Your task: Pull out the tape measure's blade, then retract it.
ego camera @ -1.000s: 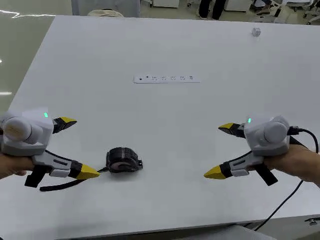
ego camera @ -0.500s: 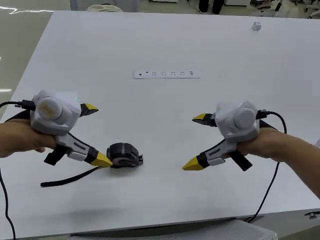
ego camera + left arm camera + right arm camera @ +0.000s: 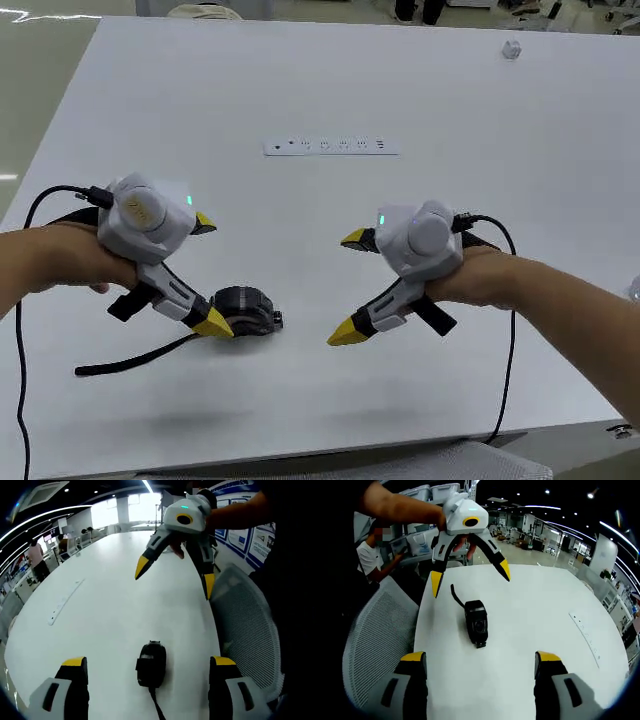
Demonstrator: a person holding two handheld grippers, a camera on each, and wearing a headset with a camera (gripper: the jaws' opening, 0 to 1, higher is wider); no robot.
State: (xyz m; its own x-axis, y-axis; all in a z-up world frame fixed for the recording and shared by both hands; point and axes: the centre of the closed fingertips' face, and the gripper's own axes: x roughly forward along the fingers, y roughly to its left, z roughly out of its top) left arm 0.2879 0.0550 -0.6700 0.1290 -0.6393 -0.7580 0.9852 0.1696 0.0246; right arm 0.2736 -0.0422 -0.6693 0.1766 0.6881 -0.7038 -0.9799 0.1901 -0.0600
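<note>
Holds left gripper (image 3: 210,273) and right gripper (image 3: 346,285) above white table (image 3: 400,80), jaws of both wide apart, empty. Shows tape measure (image 3: 245,312) lying on table, between left jaws.

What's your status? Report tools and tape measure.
Left tool open at tape measure. Right tool open, apart, facing it. Blade not out. No obstruction.

Overhd, 2 opp.; tape measure (image 3: 246,311) shared
</note>
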